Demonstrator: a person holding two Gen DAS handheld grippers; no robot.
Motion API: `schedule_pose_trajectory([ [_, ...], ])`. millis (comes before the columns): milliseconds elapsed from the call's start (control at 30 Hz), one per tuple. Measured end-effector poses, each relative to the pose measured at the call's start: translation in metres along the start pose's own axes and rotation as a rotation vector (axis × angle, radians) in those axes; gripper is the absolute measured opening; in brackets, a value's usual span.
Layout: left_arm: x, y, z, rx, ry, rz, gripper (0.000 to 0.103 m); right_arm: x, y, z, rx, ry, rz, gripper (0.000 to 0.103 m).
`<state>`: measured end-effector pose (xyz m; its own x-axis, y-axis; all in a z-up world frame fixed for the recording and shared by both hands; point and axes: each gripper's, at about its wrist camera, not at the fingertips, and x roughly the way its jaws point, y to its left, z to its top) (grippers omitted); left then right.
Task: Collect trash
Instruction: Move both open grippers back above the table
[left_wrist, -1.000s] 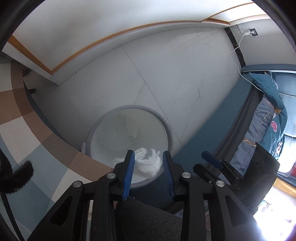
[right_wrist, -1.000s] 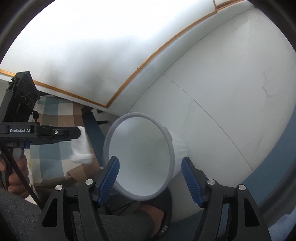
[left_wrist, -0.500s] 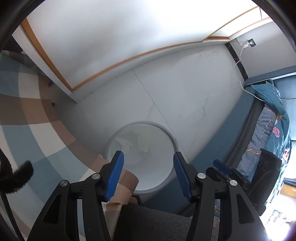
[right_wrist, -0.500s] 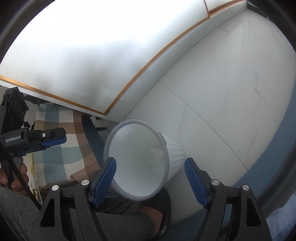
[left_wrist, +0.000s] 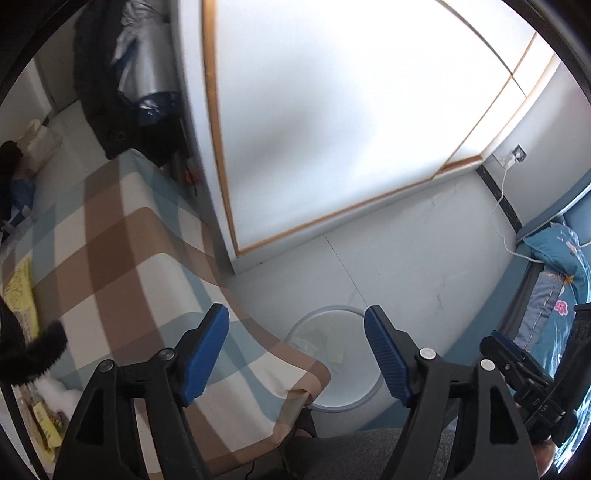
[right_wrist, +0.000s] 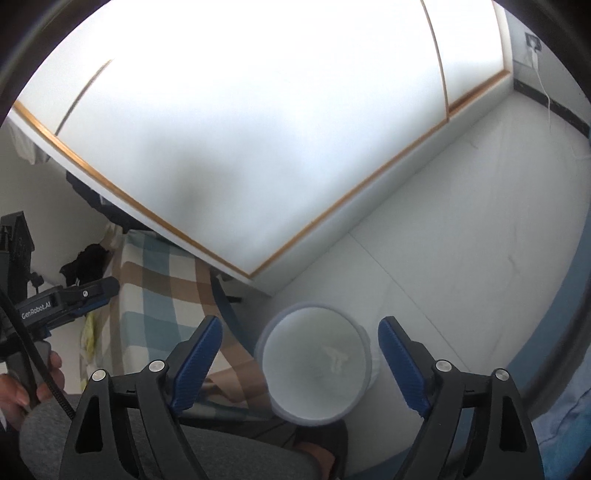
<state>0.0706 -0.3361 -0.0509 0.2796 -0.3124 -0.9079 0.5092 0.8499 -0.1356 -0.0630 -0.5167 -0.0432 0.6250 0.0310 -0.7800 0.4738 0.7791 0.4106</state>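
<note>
- We see a checked cloth (left_wrist: 122, 295) in brown, blue and cream over a surface on the left, its corner hanging down next to the bin.
- In the left wrist view that hanging corner covers part of the near left rim of the waste bin (left_wrist: 334, 356).
- A large white panel with a thin wooden edge (left_wrist: 332, 147) fills the background above a pale tiled floor (left_wrist: 388, 258).
- A white cable runs down from a wall socket (left_wrist: 517, 153) in the far corner; patterned blue bedding (left_wrist: 554, 266) lies along the right edge.
- Yellow packets (left_wrist: 20, 291) sit on the checked cloth at the far left, with something white and crumpled (left_wrist: 55, 387) lower down; we cannot tell what it is.
- Dark clothing hangs in the upper left corner.
- The waste bin stands on the floor, round, pale, grey-rimmed, with a few white scraps of trash (right_wrist: 336, 356) lying inside.
- Our left tongs (left_wrist: 295, 358) are opening, wide apart and empty; the bin shows well below, between the blue pads and towards the right one.
- Our right tongs (right_wrist: 299, 365) are opening too, wide and holding nothing; the bin's mouth sits below, framed between the two pads without touching them.
- In the right wrist view the left tongs appear at the left edge, gripped by a hand (right_wrist: 26, 384).
</note>
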Motion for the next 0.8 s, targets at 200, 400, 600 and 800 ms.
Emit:
schedule_pose_trajectory([
  [200,-0.056,0.047,-0.013,-0.125,-0.166,0.078,0.081,-0.052,0.064,0.021,-0.161,-0.156,-0.018,0.091],
  [400,-0.108,0.086,-0.025,-0.188,-0.308,0.175,0.082,-0.095,0.142,0.028,-0.311,-0.301,0.041,0.098],
  [600,-0.150,0.125,-0.048,-0.261,-0.409,0.240,0.088,-0.110,0.218,0.012,-0.430,-0.354,0.156,0.100],
  [800,-0.181,0.168,-0.073,-0.329,-0.485,0.317,0.093,-0.092,0.278,-0.019,-0.508,-0.323,0.246,0.100],
])
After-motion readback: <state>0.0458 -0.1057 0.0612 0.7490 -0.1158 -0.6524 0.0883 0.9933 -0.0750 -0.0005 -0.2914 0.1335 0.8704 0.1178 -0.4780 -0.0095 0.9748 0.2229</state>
